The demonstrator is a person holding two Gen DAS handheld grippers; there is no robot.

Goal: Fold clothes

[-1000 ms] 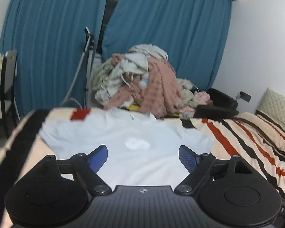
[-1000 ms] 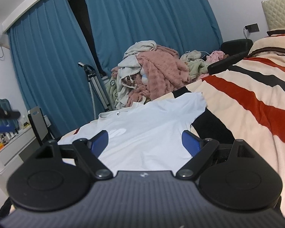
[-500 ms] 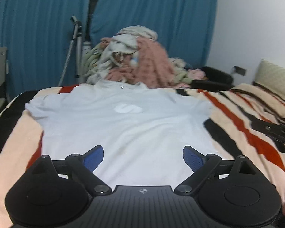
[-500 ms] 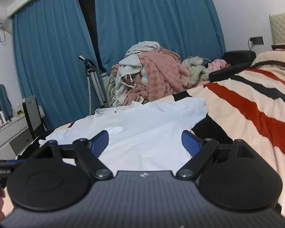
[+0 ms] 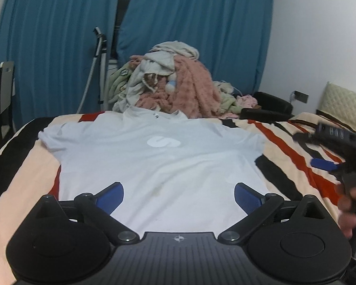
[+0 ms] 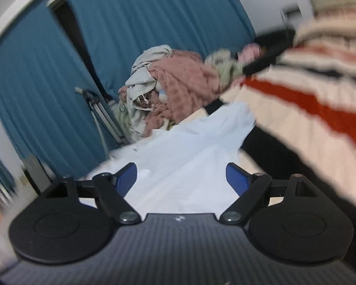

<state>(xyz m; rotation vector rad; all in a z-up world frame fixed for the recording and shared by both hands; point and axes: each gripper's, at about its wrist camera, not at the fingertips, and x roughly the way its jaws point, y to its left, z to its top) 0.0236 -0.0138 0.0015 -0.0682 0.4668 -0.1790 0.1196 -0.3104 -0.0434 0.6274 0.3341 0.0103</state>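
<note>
The left tool [image 5: 179, 196] is held low and level over the near hem of a pale blue T-shirt [image 5: 154, 161], its blue pads wide apart with nothing between them. The right tool [image 6: 181, 179] is tilted, its view blurred; its pads also stand wide apart and empty above the shirt's right side. In the left view it appears at the far right, gripped by a hand [image 5: 348, 209]. The T-shirt lies spread flat, collar away, on a striped bed [image 5: 296, 156]. Beyond the collar sits a heap of clothes [image 5: 168, 87] before blue curtains [image 5: 192, 28].
</note>
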